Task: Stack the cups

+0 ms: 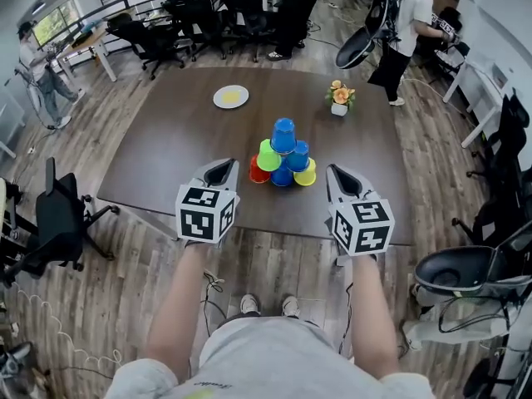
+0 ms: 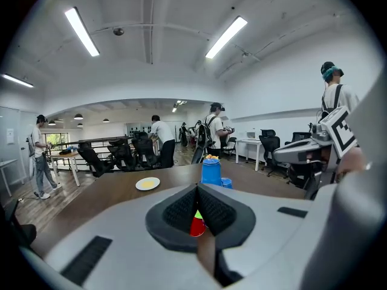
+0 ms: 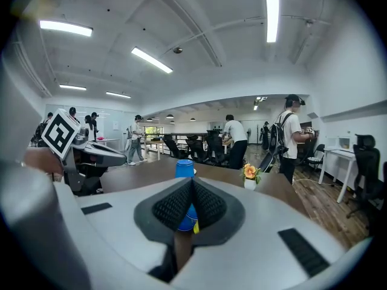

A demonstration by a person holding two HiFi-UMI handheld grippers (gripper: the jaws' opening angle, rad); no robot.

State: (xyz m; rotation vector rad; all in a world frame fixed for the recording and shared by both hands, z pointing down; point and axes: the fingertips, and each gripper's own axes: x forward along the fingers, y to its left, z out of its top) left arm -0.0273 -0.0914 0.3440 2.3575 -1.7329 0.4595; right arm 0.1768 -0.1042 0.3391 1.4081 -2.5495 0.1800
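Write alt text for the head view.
A pyramid of six coloured cups, a blue one on top, stands on a dark table. The left claw and right claw, both shut and empty, are held short of it; a plate and potted flowers sit beyond.

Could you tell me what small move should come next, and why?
Both the left gripper and right gripper are shut and empty, short of the pyramid of cups, so probably open the right one and reach for the top blue cup.

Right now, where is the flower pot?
In the head view the flower pot stands far right on the table, beyond the cup pyramid and to the right of the plate.
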